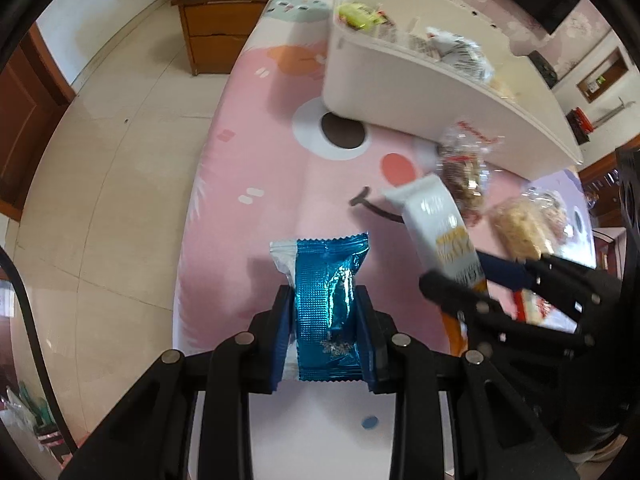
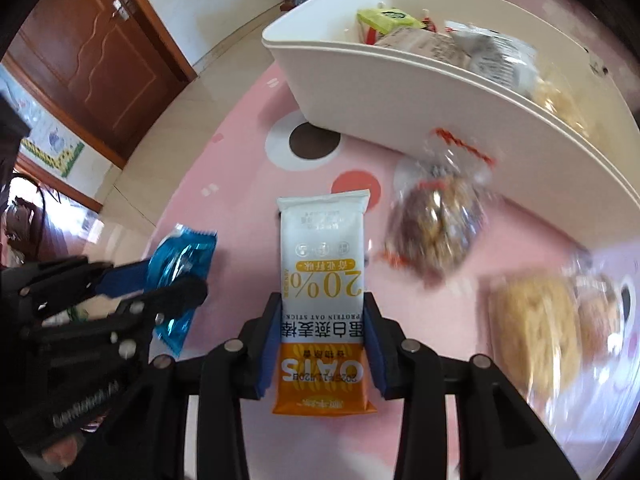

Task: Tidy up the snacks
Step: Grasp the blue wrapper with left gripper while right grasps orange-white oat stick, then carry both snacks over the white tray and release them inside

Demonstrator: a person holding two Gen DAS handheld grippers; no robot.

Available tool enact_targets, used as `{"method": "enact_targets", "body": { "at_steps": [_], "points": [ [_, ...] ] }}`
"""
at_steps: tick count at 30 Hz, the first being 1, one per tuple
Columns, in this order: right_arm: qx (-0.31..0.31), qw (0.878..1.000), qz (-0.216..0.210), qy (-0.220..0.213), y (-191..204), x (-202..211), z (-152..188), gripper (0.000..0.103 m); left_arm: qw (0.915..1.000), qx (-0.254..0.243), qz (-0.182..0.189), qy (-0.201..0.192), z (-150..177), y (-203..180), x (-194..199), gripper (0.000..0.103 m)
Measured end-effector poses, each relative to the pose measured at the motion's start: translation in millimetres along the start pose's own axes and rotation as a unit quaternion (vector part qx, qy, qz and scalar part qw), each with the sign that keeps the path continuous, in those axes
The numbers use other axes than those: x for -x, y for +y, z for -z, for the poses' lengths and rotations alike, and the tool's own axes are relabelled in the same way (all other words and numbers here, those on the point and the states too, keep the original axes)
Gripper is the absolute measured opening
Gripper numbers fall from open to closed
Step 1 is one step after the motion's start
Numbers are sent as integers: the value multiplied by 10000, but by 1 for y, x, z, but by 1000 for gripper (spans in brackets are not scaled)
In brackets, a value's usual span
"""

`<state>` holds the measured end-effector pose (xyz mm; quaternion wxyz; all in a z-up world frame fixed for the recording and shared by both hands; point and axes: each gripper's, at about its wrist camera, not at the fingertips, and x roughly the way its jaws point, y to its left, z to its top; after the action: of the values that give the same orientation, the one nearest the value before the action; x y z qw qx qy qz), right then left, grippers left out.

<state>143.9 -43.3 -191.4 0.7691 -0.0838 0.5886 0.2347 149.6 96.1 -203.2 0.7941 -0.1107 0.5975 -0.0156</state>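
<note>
My left gripper (image 1: 323,300) is shut on a blue foil snack packet (image 1: 326,280), held above the pink table cover; it also shows in the right wrist view (image 2: 176,276). My right gripper (image 2: 323,308) is shut on a white and orange oat bar (image 2: 323,264), which also shows in the left wrist view (image 1: 440,224). A white bin (image 1: 400,92) holding several snacks stands ahead; it also shows in the right wrist view (image 2: 400,92). A clear bag of brown snacks (image 2: 436,216) lies in front of the bin.
A pale yellow wrapped snack (image 2: 532,328) and another packet lie at the right on the pink cover (image 2: 224,216). A wooden cabinet (image 1: 216,24) with a red tin stands across the tiled floor. A brown door (image 2: 92,48) is at the left.
</note>
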Motion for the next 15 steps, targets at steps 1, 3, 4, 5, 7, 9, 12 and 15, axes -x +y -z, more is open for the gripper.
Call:
{"method": "enact_targets", "body": {
  "at_steps": [1,3,4,5,7,9,12,15],
  "points": [
    [-28,10000,-13,-22,-1,6,4,38,10000,-36,20,-25,1,-3,5,28],
    [-115,9999,-73,-76,-3,22,14,38,9999,-125,80,-72,1,-6,18,28],
    [-164,9998,-100,-104,-4,30,18,38,9997,-168,117,-93,0,-10,24,28],
    [-209,9996,-102,-130,-6,36,22,38,9996,-214,162,-122,0,-13,31,28],
    [-315,9992,-94,-233,-10,55,27,38,9990,-307,245,-200,0,-22,45,28],
    [-402,9985,-68,-362,-14,74,29,38,9982,-413,315,-284,-1,-32,59,28],
    [-538,9968,-55,-583,-20,104,29,38,9964,-581,446,-434,-3,-49,80,28],
    [-654,9945,-35,-819,-28,132,21,38,9936,-751,560,-629,-11,-66,101,28]
  ]
}}
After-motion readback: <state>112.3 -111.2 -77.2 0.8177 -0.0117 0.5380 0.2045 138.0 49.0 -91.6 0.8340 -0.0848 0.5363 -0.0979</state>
